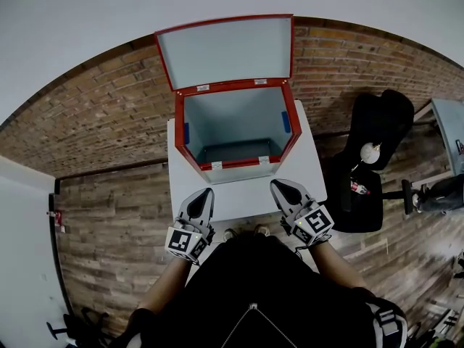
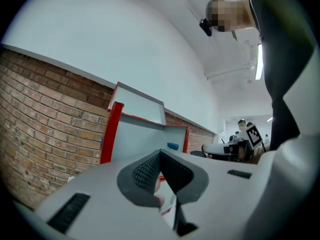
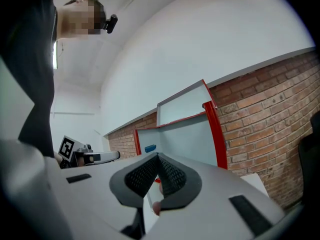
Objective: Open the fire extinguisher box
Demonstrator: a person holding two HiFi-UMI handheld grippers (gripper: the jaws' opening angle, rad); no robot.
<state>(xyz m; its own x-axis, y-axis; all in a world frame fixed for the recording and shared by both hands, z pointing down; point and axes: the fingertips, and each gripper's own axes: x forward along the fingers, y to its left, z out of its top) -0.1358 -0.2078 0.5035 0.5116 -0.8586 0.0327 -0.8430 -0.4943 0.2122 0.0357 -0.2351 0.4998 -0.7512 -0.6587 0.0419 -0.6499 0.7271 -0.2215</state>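
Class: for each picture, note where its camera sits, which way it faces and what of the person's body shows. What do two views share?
Head view: on the person's head, facing steeply down at the open red-framed grey metal box on a white table; shows black torso, left claw, right claw.
Left gripper view: on the left claw, facing along its shut jaws toward the box; torso at right.
Right gripper view: on the right claw, likewise, jaws shut; torso at left.
Both gripper views share the raised lid and brick wall.
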